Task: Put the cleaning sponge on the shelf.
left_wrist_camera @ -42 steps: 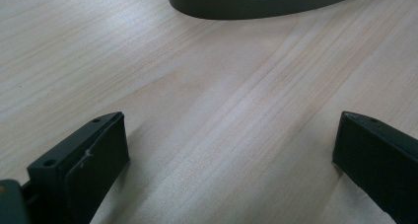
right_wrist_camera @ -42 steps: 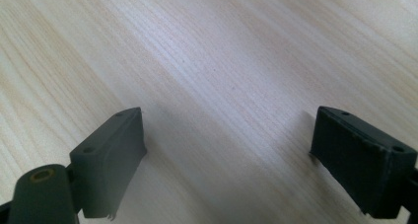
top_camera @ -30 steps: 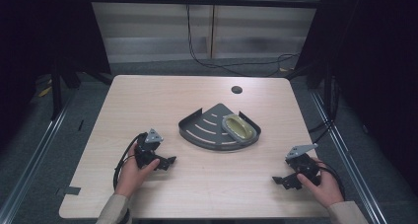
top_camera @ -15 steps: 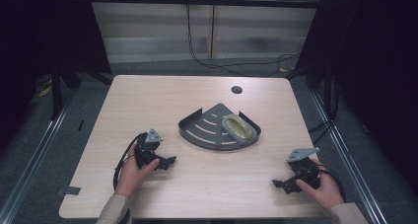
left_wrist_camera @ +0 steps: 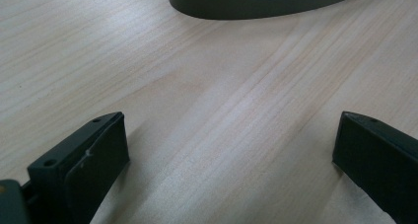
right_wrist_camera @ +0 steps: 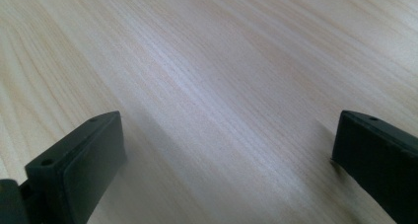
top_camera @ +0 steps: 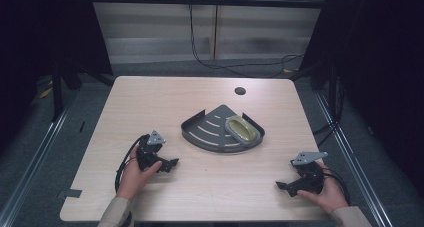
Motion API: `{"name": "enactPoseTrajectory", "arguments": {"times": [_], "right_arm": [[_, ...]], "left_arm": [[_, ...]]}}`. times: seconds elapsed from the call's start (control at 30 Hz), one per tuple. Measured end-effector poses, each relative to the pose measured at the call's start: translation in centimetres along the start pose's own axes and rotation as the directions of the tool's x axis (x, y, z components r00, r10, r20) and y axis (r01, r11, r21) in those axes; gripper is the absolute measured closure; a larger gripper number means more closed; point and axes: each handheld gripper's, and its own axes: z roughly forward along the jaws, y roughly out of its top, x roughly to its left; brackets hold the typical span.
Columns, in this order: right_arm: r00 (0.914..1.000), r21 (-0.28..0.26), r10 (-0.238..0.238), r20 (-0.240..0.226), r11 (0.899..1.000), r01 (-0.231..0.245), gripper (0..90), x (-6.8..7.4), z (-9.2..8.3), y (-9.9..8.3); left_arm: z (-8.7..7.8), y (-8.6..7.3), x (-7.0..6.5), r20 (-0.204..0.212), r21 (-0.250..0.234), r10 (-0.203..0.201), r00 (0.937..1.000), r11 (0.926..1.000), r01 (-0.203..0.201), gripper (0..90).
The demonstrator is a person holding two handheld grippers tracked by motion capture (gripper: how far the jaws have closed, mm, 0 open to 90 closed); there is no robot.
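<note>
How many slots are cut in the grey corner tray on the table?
4, as far as the high view shows: curved slots across the floor of the tray, left of the yellowish oval dish sitting in it. That dish may cover more slots.

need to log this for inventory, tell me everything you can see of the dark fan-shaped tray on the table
The tray is a dark grey quarter-round piece, like metal or hard plastic, lying flat near the middle of the wooden table. Its floor has curved slots, and a low wall runs round the edge, with its pointed corner facing away from the person. A yellowish oval thing lies in its right part. Neither gripper touches it; in the left gripper view its curved wall lies ahead of the open jaws.
</note>
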Motion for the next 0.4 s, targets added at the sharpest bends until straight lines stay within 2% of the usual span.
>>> {"name": "enactPoseTrajectory", "arguments": {"times": [0.4], "right_arm": [[1.0,-0.006,0.002,-0.004,1.0,-0.002,0.0,0.0,0.01,-0.06]], "left_arm": [[0.0,0.0,0.0,0.0,0.0,0.0,1.0,1.0,0.0,0.0]]}}
